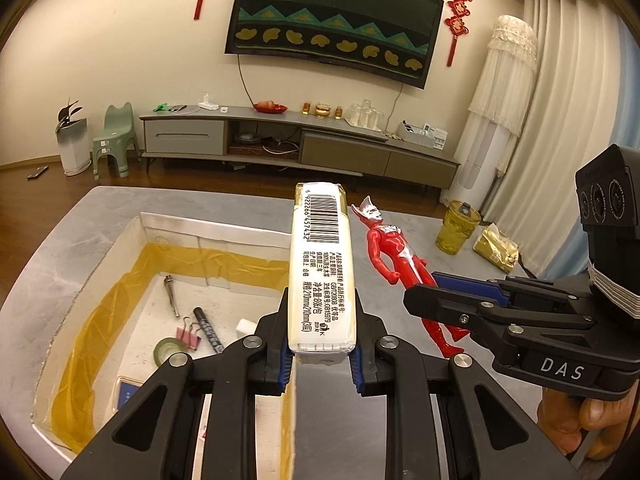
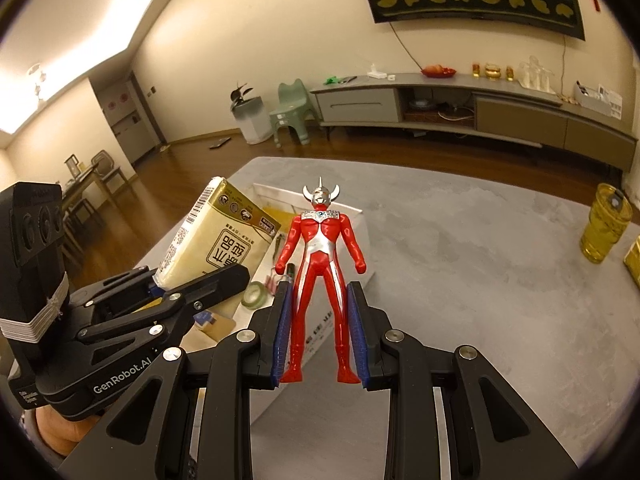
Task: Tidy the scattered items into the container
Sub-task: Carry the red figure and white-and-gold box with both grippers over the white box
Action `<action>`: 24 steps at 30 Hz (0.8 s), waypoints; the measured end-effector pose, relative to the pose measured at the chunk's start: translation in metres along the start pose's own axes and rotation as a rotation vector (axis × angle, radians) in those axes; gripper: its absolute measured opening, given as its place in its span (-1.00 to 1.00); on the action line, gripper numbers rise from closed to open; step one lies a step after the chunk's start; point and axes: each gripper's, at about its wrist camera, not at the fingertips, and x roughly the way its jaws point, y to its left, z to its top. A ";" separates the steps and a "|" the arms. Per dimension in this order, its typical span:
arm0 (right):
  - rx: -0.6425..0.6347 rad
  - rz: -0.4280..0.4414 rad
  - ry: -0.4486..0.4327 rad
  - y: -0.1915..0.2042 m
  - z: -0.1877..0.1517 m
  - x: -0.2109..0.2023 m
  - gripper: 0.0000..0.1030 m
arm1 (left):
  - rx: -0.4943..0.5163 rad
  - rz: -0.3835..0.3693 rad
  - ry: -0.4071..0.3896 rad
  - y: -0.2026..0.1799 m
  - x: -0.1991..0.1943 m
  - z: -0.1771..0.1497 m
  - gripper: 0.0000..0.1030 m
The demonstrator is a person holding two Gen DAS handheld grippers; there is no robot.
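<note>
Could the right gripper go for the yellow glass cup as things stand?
Probably not yet: the right gripper is shut on the red toy figure. The path over the grey table to the yellow glass cup looks free, but the figure must be dropped first.

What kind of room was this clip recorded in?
Most likely a home living room. A low TV cabinet runs along the far wall under a cloth-covered screen, red knot ornaments hang beside it, and the work happens on a grey table.

Red figure (image 2: 320, 276) between right jaws, seemingly gripped.
</note>
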 end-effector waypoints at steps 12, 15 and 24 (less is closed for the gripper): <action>-0.034 0.026 -0.010 0.029 0.011 0.012 -0.44 | -0.036 0.017 -0.028 0.028 -0.019 0.002 -0.54; -0.043 0.025 -0.010 0.033 0.012 0.016 -0.44 | -0.047 0.021 -0.035 0.035 -0.022 0.002 -0.54; -0.049 0.026 -0.008 0.037 0.016 0.025 -0.44 | -0.083 0.027 -0.043 0.058 -0.026 0.002 -0.54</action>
